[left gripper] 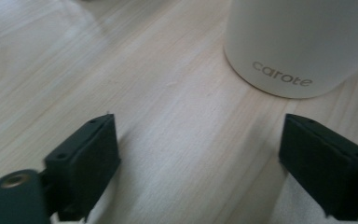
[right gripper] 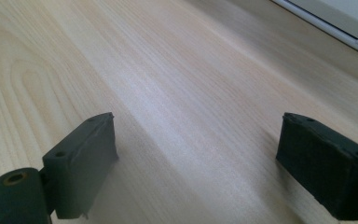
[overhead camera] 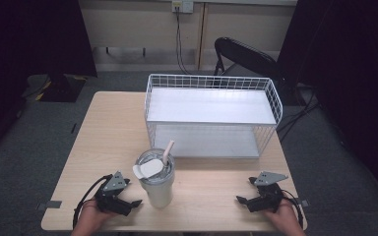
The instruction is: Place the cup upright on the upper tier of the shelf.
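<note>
**Both grippers low and wide apart, tumbler just off your left gripper**

Your left gripper (overhead camera: 128, 196) sits low over the near left part of the tabletop (overhead camera: 113, 128), jaws spread wide, nothing between them. In the left gripper view, bare wood fills the gap between the jaws.

The cream tumbler (overhead camera: 156, 182) stands upright just ahead and to the right of your left gripper, close but not touching. In the left gripper view its base (left gripper: 279, 70) lies beyond the right jaw, off the centre line, with "carote" printed near the bottom edge. A lid with a flip tab (overhead camera: 147, 169) tops it, and a pale straw (overhead camera: 168, 150) leans out toward the far side.

Your right gripper (overhead camera: 250, 194) rests low at the near right of the tabletop, well apart from the tumbler, jaws also spread wide and holding nothing. Its jaws point leftward toward the tumbler. In the right gripper view, bare wood runs ahead, with a white edge at the upper right corner.

The white wire basket (overhead camera: 211, 115), a two-tier rack, stands farther out from both grippers, beyond the tumbler. A dark folding chair (overhead camera: 246, 56) sits behind the tabletop on the floor.
</note>
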`<action>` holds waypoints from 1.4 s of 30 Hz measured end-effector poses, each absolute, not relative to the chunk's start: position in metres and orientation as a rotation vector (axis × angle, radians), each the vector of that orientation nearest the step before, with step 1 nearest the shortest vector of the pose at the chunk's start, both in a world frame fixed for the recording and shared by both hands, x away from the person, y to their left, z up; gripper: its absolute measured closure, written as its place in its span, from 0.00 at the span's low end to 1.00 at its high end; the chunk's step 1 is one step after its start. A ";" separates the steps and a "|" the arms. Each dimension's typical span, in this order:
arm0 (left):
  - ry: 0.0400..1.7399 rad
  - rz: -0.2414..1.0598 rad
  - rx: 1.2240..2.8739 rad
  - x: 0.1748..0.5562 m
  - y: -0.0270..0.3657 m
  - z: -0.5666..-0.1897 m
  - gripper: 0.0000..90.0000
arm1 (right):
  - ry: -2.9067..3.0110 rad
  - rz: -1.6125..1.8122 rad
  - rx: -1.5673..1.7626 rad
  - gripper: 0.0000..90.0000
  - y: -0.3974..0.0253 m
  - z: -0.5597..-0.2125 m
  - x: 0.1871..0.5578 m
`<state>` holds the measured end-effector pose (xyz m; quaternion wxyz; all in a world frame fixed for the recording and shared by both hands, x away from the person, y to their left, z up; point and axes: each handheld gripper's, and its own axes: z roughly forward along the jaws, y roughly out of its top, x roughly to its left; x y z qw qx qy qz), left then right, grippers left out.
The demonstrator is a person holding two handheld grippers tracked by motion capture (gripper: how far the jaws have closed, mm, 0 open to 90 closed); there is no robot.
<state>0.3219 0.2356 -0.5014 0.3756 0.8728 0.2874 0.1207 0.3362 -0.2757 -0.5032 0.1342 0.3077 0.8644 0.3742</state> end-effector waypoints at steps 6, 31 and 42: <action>0.723 0.259 2.226 0.318 0.237 -0.499 0.18 | 2.505 1.085 0.892 0.12 -0.276 -0.503 0.336; 0.602 0.167 2.024 0.307 0.225 -0.473 0.18 | 2.505 1.085 0.893 0.12 -0.276 -0.503 0.336; 0.571 0.151 1.989 0.303 0.217 -0.466 0.18 | 2.505 1.086 0.892 0.12 -0.276 -0.503 0.336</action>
